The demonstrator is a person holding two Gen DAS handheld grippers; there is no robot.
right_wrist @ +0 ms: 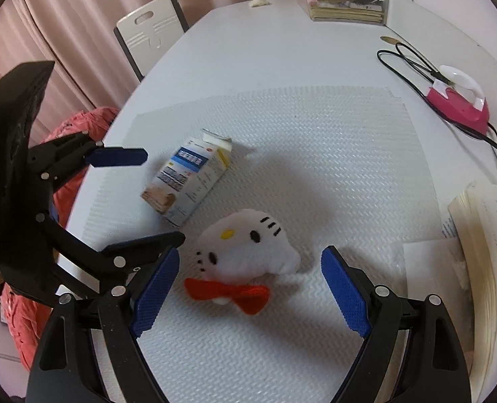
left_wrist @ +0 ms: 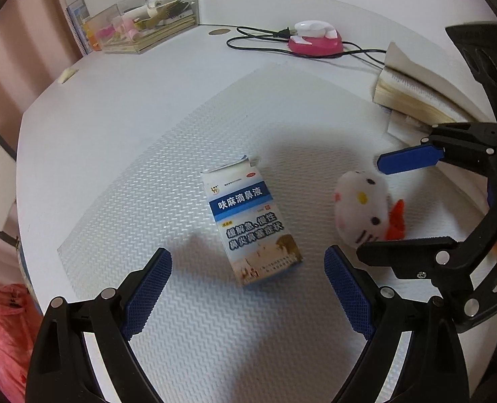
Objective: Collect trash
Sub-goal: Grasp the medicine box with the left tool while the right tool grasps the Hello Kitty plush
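Observation:
A white and blue medicine box (left_wrist: 248, 221) lies flat on the textured mat, its top flap open. My left gripper (left_wrist: 247, 254) hovers over it, open, one pad (left_wrist: 147, 292) on either side of the box's near end and neither touching it. To the box's right lies a white plush cat head (right_wrist: 248, 245) with a red bow. My right gripper (right_wrist: 251, 253) is open above the plush, its pads (right_wrist: 345, 295) apart from the toy. Each gripper shows in the other's view: the right gripper (left_wrist: 369, 208) around the plush, the left gripper (right_wrist: 164, 195) beside the box (right_wrist: 188, 178).
A white table carries the clear ribbed mat (left_wrist: 214, 117). A clear organiser (left_wrist: 147, 20) with small items stands at the back. A pink and white device (left_wrist: 315, 38) with a black cord and an open book (left_wrist: 416, 94) lie to the right. A red plastic bag (left_wrist: 3, 336) and a chair (right_wrist: 151, 33) stand off the left edge.

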